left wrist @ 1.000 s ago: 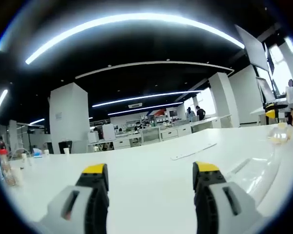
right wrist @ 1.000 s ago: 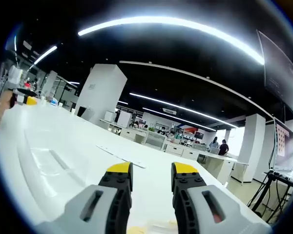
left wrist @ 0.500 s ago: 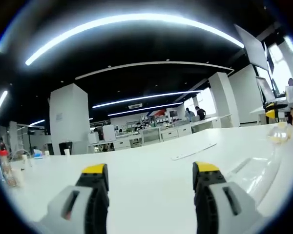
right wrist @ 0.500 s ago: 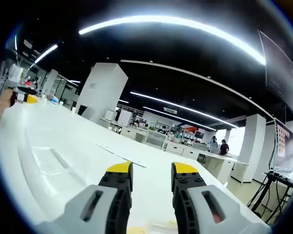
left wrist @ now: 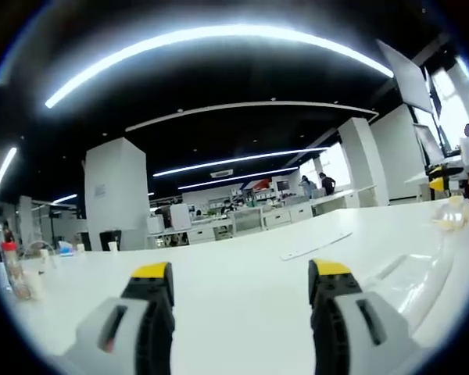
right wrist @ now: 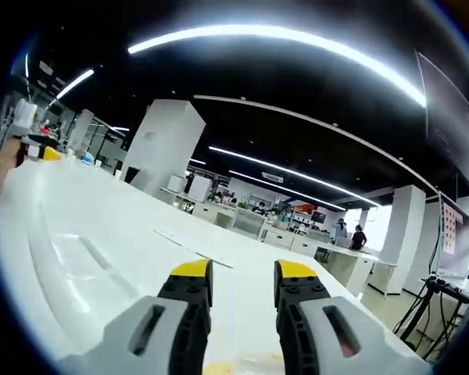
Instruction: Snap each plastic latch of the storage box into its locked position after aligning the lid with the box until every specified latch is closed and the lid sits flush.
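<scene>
1. Little moved: your left gripper (left wrist: 241, 283) tipped slightly.
2. Its jaws stood wide, the right gripper (right wrist: 243, 281) narrower; both empty.
3. Storage-box lid (right wrist: 78, 269) lay between them; you needed to find each latch first.

Ahead of your left gripper (left wrist: 242, 285) the white desk (left wrist: 219, 266) lies open; a flat strip (left wrist: 315, 245) lies farther on, and small bottles (left wrist: 12, 269) stand at far left. Your right gripper (right wrist: 242, 283) faces the lid's (right wrist: 78, 266) shallow recess.
</scene>
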The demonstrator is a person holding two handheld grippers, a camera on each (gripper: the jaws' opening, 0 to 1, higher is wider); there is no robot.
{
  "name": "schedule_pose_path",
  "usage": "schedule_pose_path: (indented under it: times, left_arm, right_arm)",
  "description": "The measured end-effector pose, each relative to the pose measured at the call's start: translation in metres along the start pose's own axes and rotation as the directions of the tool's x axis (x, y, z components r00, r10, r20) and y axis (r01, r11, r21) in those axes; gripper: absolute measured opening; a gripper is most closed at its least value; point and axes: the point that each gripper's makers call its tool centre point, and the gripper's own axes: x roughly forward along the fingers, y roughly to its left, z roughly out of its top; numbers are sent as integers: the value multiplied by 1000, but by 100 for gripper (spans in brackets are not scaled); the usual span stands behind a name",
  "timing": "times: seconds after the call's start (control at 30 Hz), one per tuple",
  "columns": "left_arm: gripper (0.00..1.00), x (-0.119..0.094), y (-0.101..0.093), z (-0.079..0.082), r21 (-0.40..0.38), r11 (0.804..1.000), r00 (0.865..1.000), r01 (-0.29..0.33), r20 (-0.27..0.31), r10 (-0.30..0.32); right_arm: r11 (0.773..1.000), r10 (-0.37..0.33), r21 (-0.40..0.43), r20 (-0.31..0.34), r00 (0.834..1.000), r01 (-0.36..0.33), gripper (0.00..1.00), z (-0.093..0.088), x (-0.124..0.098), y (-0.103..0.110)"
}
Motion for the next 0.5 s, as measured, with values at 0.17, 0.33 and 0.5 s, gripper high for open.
schedule_pose_path:
  times: [0.17,0.33,0.5]
  left_arm:
    - [70,-2,1,3,-4,1000,1000,-6,11,6]
    - [70,-3,2,5,-6,1000,1000,-13,23,13]
    - [70,-3,1,4,-9,1000,1000,-7,19,7]
  right_arm:
    - [1000,0,11,-6,1000,0,31,-2,0,-1]
    - [1000,-3,4,-4,1000,3,31,-2,0,-1]
    - [1000,-22,-5,4,1000,22,31,1,-3,-3]
